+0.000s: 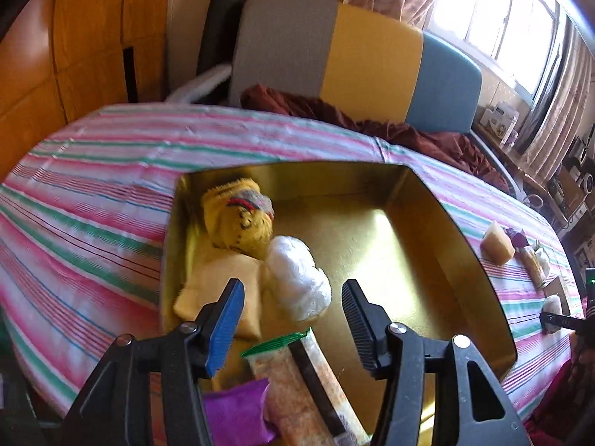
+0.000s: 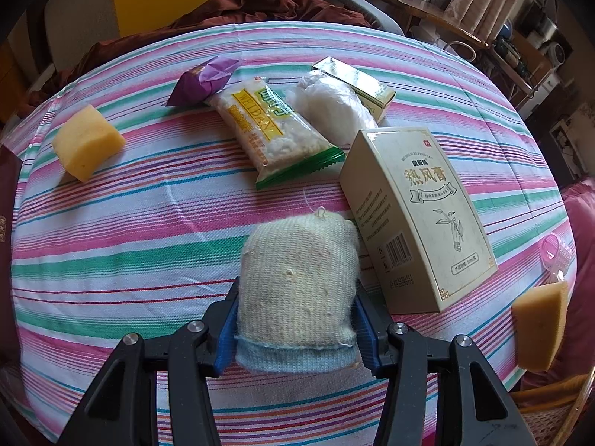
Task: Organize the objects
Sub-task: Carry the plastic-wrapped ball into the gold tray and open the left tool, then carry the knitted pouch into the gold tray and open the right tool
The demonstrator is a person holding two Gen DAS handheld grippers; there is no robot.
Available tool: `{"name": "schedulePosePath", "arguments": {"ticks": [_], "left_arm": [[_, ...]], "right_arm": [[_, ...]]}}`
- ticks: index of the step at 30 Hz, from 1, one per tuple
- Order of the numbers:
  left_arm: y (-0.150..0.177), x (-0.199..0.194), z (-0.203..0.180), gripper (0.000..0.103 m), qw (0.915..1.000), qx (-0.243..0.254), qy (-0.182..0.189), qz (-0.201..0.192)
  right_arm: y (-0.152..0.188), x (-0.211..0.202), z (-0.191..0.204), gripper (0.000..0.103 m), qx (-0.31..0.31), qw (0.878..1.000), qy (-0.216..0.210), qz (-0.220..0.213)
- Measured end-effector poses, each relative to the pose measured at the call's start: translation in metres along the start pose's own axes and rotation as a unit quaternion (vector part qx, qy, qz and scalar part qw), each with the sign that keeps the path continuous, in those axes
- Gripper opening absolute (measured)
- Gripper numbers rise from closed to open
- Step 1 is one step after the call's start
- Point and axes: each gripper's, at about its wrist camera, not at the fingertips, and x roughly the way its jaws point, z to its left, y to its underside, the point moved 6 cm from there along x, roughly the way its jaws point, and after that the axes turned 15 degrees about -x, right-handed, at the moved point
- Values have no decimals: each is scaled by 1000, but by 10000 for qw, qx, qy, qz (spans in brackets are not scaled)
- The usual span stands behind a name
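Tin holds perhaps socks; left hand-held gripper spread, right pinching glove.

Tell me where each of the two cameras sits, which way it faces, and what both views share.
Left wrist: rides the left gripper, looking forward and down into the gold tray holding a yellow knit sock and a white fluffy roll; its jaws stand open.
Right wrist: rides the right gripper, looking across the striped bedspread at scattered items; its fingers clamp a cream knit sock.
Shared: the bedspread, the yellow sponge block, and the headboard behind.
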Motion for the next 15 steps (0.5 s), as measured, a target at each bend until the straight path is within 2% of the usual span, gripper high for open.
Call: {"name": "schedulePosePath", "arguments": {"ticks": [6, 10, 15], "left_arm": [[0, -30, 3, 56, 9990, 134, -47, -413], [-1, -44, 3, 56, 9978, 274, -91, -598], [4, -49, 4, 56, 9978, 281, -32, -598]], "right_arm": [[-9, -4, 17, 52, -279, 9990, -293, -185], [-21, -23, 38, 52, -503, 9947, -692, -566], [-34, -78, 104, 52, -836, 9819, -1254, -1144]]}}
